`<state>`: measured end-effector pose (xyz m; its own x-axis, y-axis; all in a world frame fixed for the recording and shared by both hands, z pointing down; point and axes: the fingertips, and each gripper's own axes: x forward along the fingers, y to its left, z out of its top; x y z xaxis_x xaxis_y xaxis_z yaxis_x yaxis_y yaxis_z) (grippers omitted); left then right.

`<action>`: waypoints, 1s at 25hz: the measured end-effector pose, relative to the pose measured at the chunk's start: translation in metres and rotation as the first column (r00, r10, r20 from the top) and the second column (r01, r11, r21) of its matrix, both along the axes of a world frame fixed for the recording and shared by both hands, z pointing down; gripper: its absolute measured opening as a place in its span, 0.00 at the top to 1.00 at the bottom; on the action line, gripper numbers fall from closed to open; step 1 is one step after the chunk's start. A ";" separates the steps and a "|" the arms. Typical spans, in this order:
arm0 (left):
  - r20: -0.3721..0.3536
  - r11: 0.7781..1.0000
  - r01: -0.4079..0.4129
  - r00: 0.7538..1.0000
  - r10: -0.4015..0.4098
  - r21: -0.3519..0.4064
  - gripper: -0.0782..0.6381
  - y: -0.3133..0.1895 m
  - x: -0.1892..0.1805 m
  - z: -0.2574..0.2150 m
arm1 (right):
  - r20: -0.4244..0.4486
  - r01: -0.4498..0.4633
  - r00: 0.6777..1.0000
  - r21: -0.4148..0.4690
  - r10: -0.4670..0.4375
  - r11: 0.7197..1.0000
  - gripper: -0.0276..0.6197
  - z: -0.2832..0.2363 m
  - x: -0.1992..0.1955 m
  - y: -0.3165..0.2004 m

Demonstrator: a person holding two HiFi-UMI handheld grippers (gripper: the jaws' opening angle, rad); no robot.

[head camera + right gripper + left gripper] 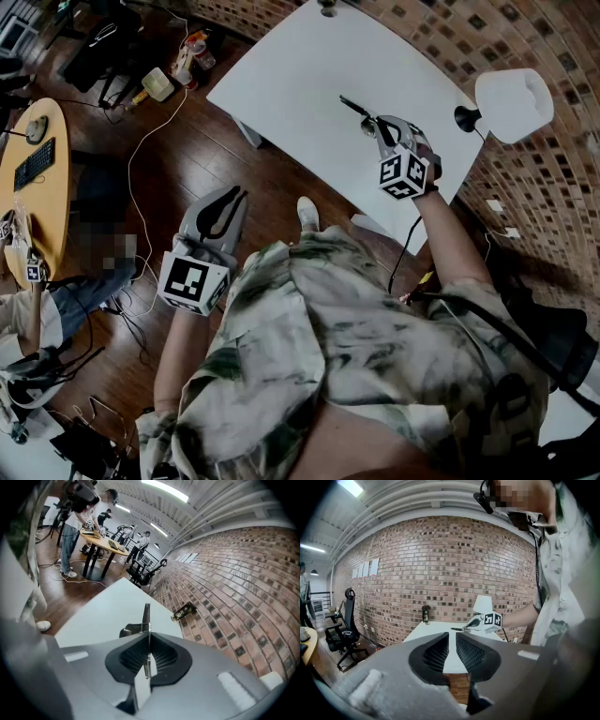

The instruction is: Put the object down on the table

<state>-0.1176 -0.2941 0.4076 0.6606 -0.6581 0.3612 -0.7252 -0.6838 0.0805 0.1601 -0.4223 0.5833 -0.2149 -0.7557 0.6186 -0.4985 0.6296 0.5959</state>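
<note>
Metal strip (146,613) clamped edge-on in right tongs (149,641) over white tabletop (103,616); left gripper view shows left tongs (452,639) slightly parted, empty.

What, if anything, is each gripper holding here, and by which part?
The right gripper is shut on a thin metal tool, pinched edge-on at its near end, the rest sticking out forward. The left gripper holds nothing.
</note>
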 end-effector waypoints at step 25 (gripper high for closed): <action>0.043 0.994 0.078 0.996 -0.075 -0.079 0.82 -0.090 0.059 0.006 | -0.325 0.087 0.943 0.040 -0.069 0.995 0.83 0.137 0.068 -0.117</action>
<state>-0.0582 -0.3842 0.4137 0.5931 -0.6739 0.4405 -0.7791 -0.6183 0.1029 0.2277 -0.5392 0.7206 -0.0702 -0.7783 0.6240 -0.2246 0.6218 0.7503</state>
